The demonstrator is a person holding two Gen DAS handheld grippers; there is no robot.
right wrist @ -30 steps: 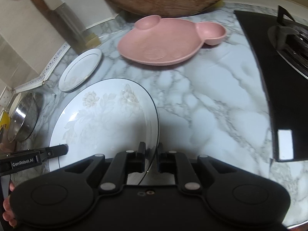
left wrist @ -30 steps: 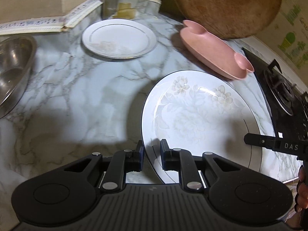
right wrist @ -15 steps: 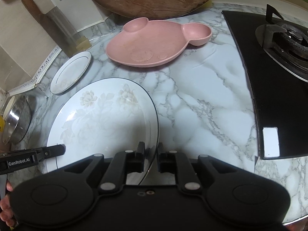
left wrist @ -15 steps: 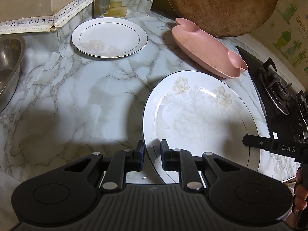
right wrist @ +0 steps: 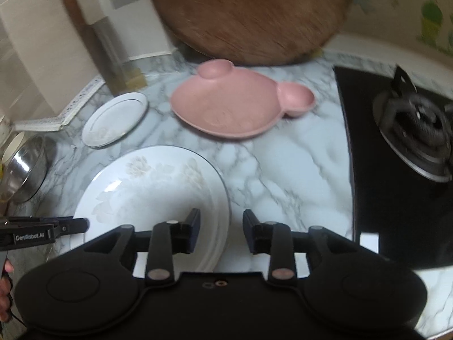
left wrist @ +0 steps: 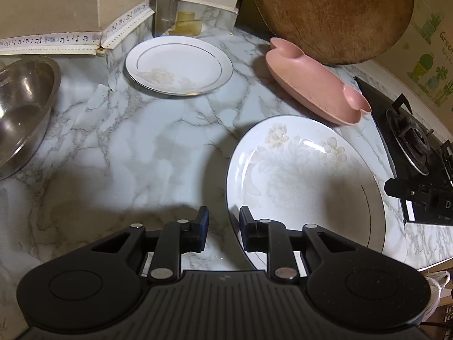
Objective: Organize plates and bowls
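Observation:
A large white plate with pale flowers [left wrist: 305,181] lies on the marble counter [left wrist: 147,147]. My left gripper [left wrist: 224,223] straddles its left rim. The jaws are opening, and the rim stands in the gap with no pad pressing on it. In the right wrist view the same plate [right wrist: 153,187] has its right rim between the parted fingers of my right gripper [right wrist: 221,223]. Those jaws are opening too and stand clear of the rim. The left gripper's fingers [right wrist: 73,224] show at the plate's far left edge.
A small white plate [left wrist: 178,65] and a pink bear-shaped dish [left wrist: 314,85] sit further back. A round wooden board [left wrist: 334,11] leans on the wall. A steel bowl [left wrist: 22,107] is at the left and a black gas stove [left wrist: 410,141] at the right.
Both grippers, earlier shut on the large plate's rim, have parted their jaws, the right one wider. The right view has risen a little and is blurred.

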